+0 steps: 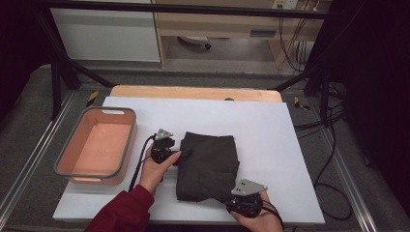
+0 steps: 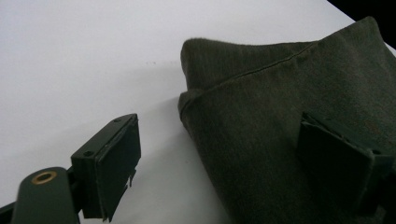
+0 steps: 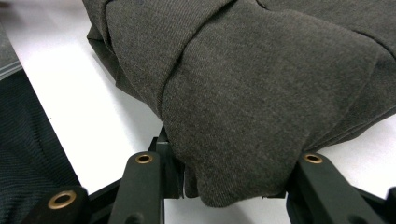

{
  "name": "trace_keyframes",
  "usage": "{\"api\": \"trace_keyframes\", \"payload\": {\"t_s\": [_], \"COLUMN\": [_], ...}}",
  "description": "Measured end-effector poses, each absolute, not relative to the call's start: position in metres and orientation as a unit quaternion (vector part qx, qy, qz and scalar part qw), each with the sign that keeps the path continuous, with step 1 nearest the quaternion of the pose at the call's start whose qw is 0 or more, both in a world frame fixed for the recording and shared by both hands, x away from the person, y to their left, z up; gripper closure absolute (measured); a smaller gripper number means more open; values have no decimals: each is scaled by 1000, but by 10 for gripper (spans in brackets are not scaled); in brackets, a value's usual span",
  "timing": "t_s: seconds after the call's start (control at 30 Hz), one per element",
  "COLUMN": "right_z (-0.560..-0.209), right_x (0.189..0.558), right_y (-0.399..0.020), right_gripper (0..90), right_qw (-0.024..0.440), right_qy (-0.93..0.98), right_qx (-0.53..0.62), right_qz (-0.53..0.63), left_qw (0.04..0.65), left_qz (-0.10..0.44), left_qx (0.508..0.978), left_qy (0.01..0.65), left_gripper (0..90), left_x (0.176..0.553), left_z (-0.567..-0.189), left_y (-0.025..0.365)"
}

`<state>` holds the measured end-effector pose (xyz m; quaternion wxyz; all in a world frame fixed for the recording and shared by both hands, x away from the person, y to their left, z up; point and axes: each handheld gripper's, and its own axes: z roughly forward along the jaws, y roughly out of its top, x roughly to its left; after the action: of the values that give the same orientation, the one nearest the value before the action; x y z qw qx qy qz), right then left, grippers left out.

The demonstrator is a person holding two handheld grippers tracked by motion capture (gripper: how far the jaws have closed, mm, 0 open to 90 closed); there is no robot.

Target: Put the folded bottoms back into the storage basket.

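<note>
Folded dark garment [image 1: 208, 164]: lay on the white bench [image 1: 270, 125], right of the orange bin [image 1: 96, 145] (well apart). Left gripper [image 1: 183, 153]: jaws spread wide at the garment's left edge, one over the cloth, one over bare bench, nothing clamped. Right gripper [image 3: 233, 189]: closed on a bunched near corner of the garment.
</note>
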<state>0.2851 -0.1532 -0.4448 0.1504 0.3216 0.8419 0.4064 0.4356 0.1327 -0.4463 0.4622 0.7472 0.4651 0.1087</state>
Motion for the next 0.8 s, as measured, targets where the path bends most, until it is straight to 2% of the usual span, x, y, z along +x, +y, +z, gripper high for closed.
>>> {"api": "trace_keyframes", "payload": {"t_s": [0.2, 0.3, 0.4, 0.43, 0.47, 0.5, 0.53, 0.57, 0.63, 0.8], "right_z": [-445, -445, -445, -445, -445, -444, -444, -442, -440, -432], "right_x": [286, 286, 286, 286, 286, 286, 286, 286, 285, 283], "right_y": [-153, -153, -153, -153, -153, -153, -153, -153, -153, -156], "right_gripper": [597, 598, 604, 604, 609, 625, 625, 642, 653, 662], "right_qw": [148, 148, 148, 148, 150, 150, 150, 156, 162, 176], "right_qy": [842, 842, 843, 843, 843, 843, 843, 843, 840, 830], "right_qx": [322, 321, 320, 320, 318, 319, 319, 314, 311, 306], "right_qz": [407, 407, 407, 407, 406, 407, 407, 409, 414, 432], "left_qw": [467, 473, 473, 478, 479, 479, 482, 488, 494, 518], "left_qz": [79, 50, 46, 44, 45, 46, 49, 50, 53, 69], "left_qx": [749, 751, 753, 753, 753, 752, 749, 745, 741, 732], "left_qy": [463, 459, 454, 450, 449, 451, 452, 451, 452, 437], "left_gripper": [185, 294, 423, 423, 490, 624, 624, 757, 790, 804], "left_x": [442, 445, 446, 446, 446, 445, 445, 444, 442, 436], "left_z": [-452, -454, -454, -452, -451, -450, -449, -447, -443, -422], "left_y": [127, 119, 115, 113, 113, 112, 113, 114, 114, 116]}}
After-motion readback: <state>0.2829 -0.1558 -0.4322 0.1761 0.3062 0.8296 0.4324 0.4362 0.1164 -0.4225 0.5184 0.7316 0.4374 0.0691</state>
